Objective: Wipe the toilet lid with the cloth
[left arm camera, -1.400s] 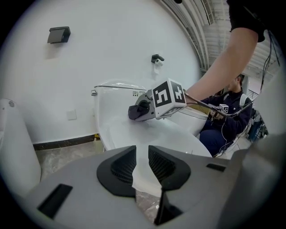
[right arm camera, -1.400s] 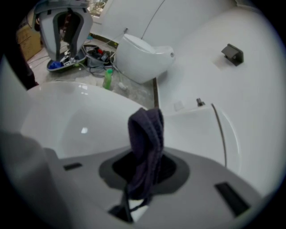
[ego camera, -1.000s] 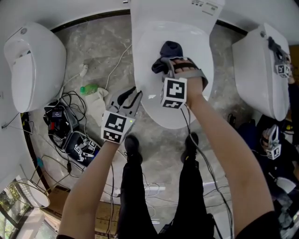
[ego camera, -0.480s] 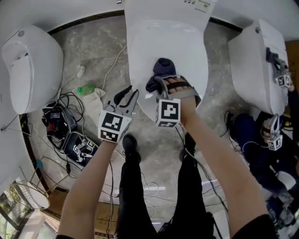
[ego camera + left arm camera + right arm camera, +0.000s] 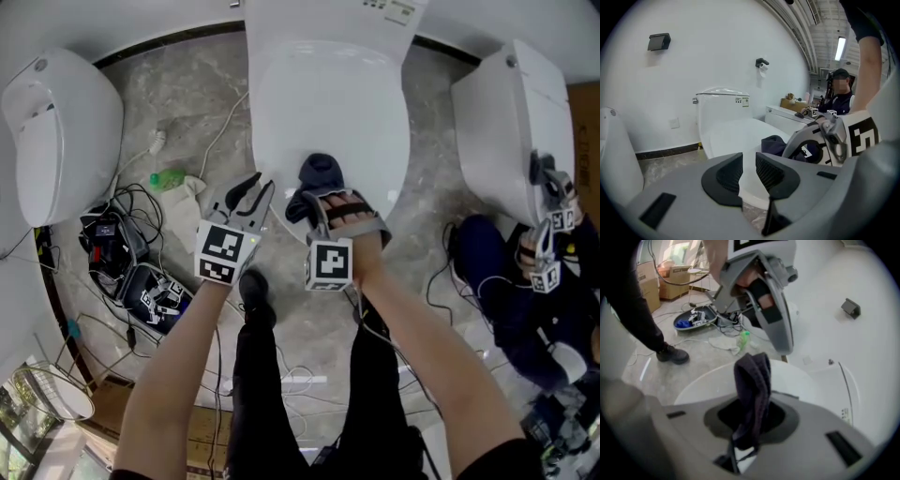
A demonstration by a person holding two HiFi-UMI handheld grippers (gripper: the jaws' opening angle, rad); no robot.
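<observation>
The dark navy cloth (image 5: 320, 172), clamped in the right hand-held gripper (image 5: 317, 195) at the glossy white toilet lid's (image 5: 328, 98) front edge, could be dragged off it; the left hand-held gripper (image 5: 247, 192) is seen barely parted, empty.

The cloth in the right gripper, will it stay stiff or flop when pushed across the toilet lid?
Probably floppy: the cloth bunches in soft folds where the right gripper pinches it. It looks light and thin, so it may bunch rather than slide flat on the glossy toilet lid.
</observation>
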